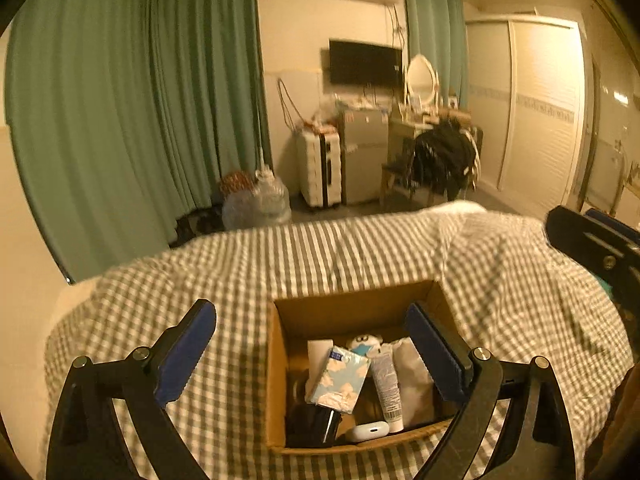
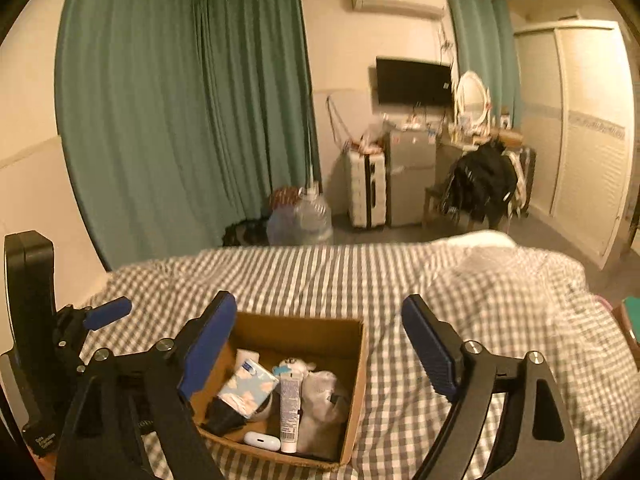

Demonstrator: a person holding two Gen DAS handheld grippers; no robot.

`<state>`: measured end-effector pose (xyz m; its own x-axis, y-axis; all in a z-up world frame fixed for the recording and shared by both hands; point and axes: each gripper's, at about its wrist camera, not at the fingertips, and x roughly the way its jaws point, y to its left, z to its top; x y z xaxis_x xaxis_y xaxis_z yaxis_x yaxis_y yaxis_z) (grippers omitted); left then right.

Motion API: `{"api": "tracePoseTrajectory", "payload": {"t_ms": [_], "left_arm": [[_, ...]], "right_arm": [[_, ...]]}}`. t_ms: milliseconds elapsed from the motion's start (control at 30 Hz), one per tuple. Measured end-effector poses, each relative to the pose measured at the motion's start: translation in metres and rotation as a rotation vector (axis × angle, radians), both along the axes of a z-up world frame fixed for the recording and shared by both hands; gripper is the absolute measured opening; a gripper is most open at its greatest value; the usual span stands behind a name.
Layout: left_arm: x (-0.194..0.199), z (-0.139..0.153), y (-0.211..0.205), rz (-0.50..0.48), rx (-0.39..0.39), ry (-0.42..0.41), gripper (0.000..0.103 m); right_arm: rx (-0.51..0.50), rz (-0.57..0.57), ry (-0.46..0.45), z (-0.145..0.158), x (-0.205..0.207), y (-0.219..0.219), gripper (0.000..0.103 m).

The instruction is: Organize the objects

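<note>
An open cardboard box (image 1: 276, 360) (image 2: 360, 360) sits on the checked bed cover. Inside lie a blue flowered tissue pack (image 1: 340, 378) (image 2: 248, 388), a white tube (image 1: 386, 384) (image 2: 290, 412), a white earbud case (image 1: 366, 431) (image 2: 262, 440), a black item (image 1: 310, 424), a small plush toy (image 1: 364, 342) and a grey pouch (image 1: 412, 376) (image 2: 320, 408). My left gripper (image 1: 316, 356) is open and empty, hovering over the box's left side. My right gripper (image 2: 320, 352) is open and empty above the box's right wall. The left gripper shows at the left of the right wrist view (image 2: 108, 312).
The bed with the grey-white checked cover (image 1: 500, 280) (image 2: 480, 300) fills the foreground. Beyond it are green curtains (image 1: 140, 120), a water jug (image 1: 260, 200), a suitcase (image 1: 320, 168), a small fridge (image 1: 366, 156), a chair with dark clothes (image 1: 444, 156) and a wardrobe (image 1: 540, 112).
</note>
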<state>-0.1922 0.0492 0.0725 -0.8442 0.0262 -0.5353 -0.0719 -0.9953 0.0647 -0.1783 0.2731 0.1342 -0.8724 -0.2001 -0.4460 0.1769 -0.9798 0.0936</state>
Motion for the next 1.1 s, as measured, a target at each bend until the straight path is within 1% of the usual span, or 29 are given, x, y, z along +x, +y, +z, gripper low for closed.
{"api": "tracePoseTrajectory", "payload": {"t_ms": [133, 200, 267, 400, 500, 600, 700, 767, 933, 1033, 1100], "left_arm": [[0.032, 0.037, -0.002, 0.005, 0.003, 0.078, 0.1], [0.051, 0.053, -0.004, 0.008, 0.0, 0.12, 0.102], [0.066, 0.065, -0.006, 0.014, -0.004, 0.16, 0.103], [0.104, 0.082, -0.016, 0.041, 0.011, 0.251, 0.103], [0.125, 0.078, -0.02, 0.049, 0.02, 0.298, 0.103], [0.138, 0.067, -0.026, 0.083, 0.008, 0.338, 0.103], [0.144, 0.048, -0.033, 0.122, 0.03, 0.351, 0.103], [0.145, 0.033, -0.035, 0.146, 0.045, 0.356, 0.103], [0.147, -0.01, -0.035, 0.176, 0.028, 0.342, 0.103], [0.149, -0.041, -0.038, 0.184, 0.054, 0.338, 0.103], [0.149, -0.058, -0.038, 0.176, 0.064, 0.323, 0.103]], "right_arm": [[-0.002, -0.021, 0.098, 0.041, 0.043, 0.002, 0.096], [0.008, -0.028, 0.147, 0.059, 0.065, 0.0, 0.097], [0.013, -0.024, 0.178, 0.071, 0.084, 0.0, 0.097], [0.027, -0.056, 0.222, 0.083, 0.117, 0.001, 0.1], [0.018, -0.087, 0.248, 0.077, 0.14, 0.006, 0.102], [0.007, -0.113, 0.255, 0.061, 0.151, 0.013, 0.102], [0.03, -0.126, 0.235, 0.037, 0.153, 0.012, 0.102], [0.055, -0.159, 0.22, 0.02, 0.15, 0.012, 0.102], [0.083, -0.159, 0.257, -0.015, 0.152, 0.01, 0.102], [0.1, -0.164, 0.262, -0.037, 0.152, 0.007, 0.102], [0.121, -0.164, 0.243, -0.056, 0.15, 0.004, 0.102]]}}
